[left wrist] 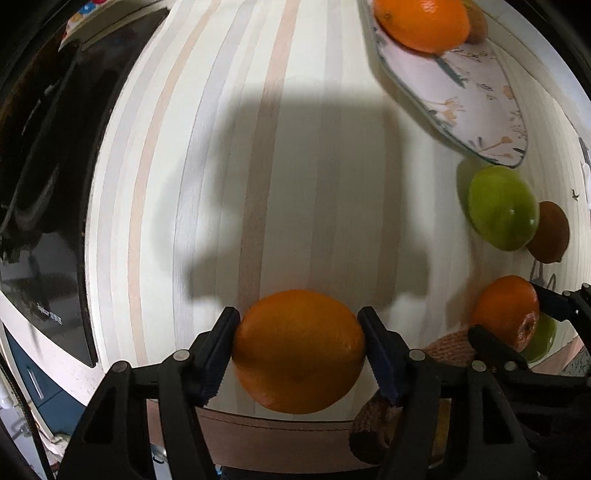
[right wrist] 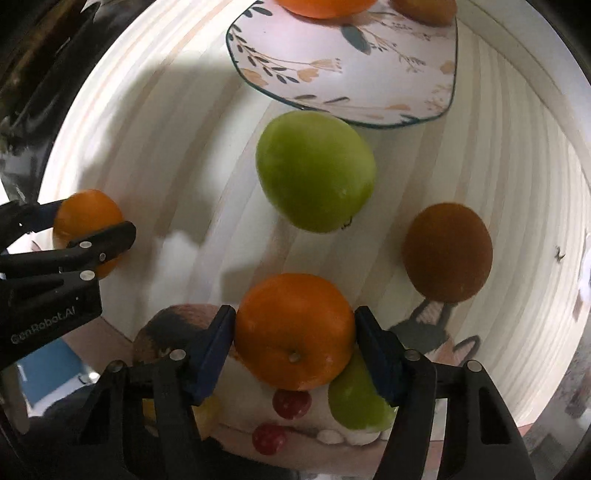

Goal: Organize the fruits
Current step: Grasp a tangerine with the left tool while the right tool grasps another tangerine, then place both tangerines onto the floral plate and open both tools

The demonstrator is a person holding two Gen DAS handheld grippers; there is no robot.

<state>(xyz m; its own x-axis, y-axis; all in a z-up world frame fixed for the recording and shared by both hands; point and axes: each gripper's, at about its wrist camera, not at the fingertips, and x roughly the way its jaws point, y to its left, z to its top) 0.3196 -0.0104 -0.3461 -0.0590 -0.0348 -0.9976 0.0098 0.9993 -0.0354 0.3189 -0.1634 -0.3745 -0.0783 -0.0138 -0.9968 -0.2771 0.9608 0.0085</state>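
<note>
Oranges sit in both of your claws: the left gripper (left wrist: 299,350) is clamped on a round orange fruit (left wrist: 300,350), its dark ribbed pads pressing at 9 and 3 o'clock, held above the pale striped wooden table (left wrist: 295,147). Your right gripper (right wrist: 294,332) is clamped the same way on a second orange with its stem dimple facing you (right wrist: 294,330). From that orange, a green apple (right wrist: 314,170) lies at 12 o'clock, a brown kiwi (right wrist: 447,252) at 2 o'clock, and the floral-patterned plate (right wrist: 369,74) beyond the apple carries another orange (right wrist: 325,6) at its far edge.
</note>
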